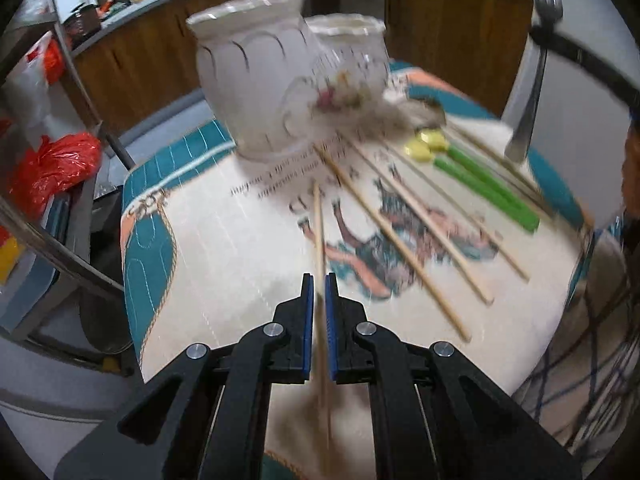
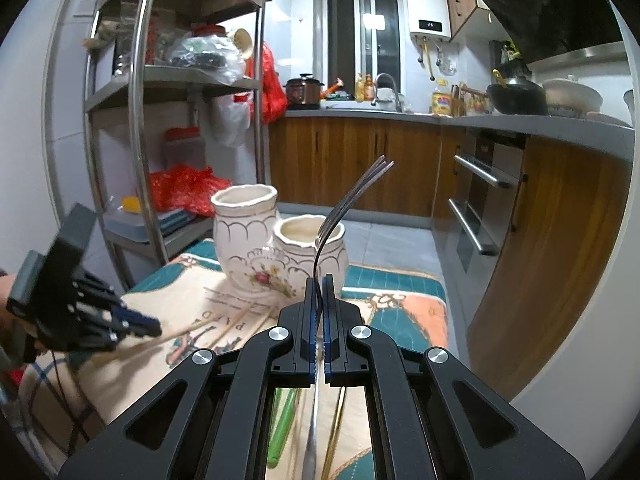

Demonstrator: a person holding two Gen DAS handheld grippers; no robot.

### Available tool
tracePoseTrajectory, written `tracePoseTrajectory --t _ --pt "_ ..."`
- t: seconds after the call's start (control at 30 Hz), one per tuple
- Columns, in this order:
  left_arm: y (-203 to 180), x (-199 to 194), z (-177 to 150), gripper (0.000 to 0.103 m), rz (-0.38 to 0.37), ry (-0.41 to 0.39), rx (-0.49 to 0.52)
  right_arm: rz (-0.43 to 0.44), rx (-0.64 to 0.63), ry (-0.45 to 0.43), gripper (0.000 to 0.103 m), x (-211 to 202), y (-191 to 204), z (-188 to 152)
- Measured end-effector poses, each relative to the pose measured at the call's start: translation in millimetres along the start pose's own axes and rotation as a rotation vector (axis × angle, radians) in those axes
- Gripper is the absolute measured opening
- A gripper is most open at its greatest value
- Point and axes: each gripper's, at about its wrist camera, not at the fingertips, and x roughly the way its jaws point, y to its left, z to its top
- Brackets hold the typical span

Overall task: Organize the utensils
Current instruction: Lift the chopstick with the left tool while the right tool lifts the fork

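Jaws of right gripper [image 2: 319, 284] tight on fork [image 2: 352, 194], tines above fingertips.

A metal fork [image 2: 344, 216] is held up off the surface by its handle, tines curving upward, in front of a cream ceramic double-pot holder [image 2: 276, 240] painted with flowers and gilt scallops, which stands upright on a printed cloth [image 1: 224, 248]. One wooden chopstick [image 1: 319, 232] is gripped along its length and raised, while several more chopsticks [image 1: 400, 232] lie loose and fanned on the cloth. Beside these lie two green-handled spoons [image 1: 480, 184] with yellow bowls, close to the holder's base.
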Motion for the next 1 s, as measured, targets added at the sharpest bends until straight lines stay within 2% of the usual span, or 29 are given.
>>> tracePoseTrajectory --t 0.07,0.13,0.2,0.33,0.43,0.5,0.63,0.73,0.83,0.9,1.0 --pt "0 2 -2 0.007 -0.004 0.031 0.012 0.003 0.003 -0.006 0.003 -3 0 1" --pt "1 3 -4 0.014 -0.010 0.068 0.022 0.004 0.001 -0.008 0.003 -4 0 3" --pt "2 5 -6 0.025 0.002 0.096 0.035 0.005 0.000 -0.016 0.003 -7 0 5" --pt "7 6 -6 0.027 0.012 0.113 0.042 0.009 0.003 -0.033 0.003 -10 0 7" --pt "9 8 -4 0.023 0.007 0.113 0.030 0.015 0.004 -0.036 0.003 -10 1 6" --pt "7 9 -2 0.007 -0.002 0.111 0.038 0.018 0.004 -0.038 0.003 -11 2 6" --pt "4 9 -2 0.006 -0.003 0.094 0.053 0.021 0.002 -0.039 0.003 -12 3 6" --pt "5 0 -2 0.006 -0.036 0.046 0.053 0.019 0.005 -0.042 0.003 -12 3 7" --pt "-1 -14 -2 0.006 -0.077 -0.014 0.098 0.020 0.013 -0.039 0.003 -10 1 9" --pt "-6 -25 0 0.006 -0.097 -0.069 0.136 0.019 0.018 -0.040 0.003 -7 -1 12" --pt "-7 -47 9 0.006 -0.108 -0.194 0.153 0.018 0.032 -0.049 0.003 -2 -5 20"
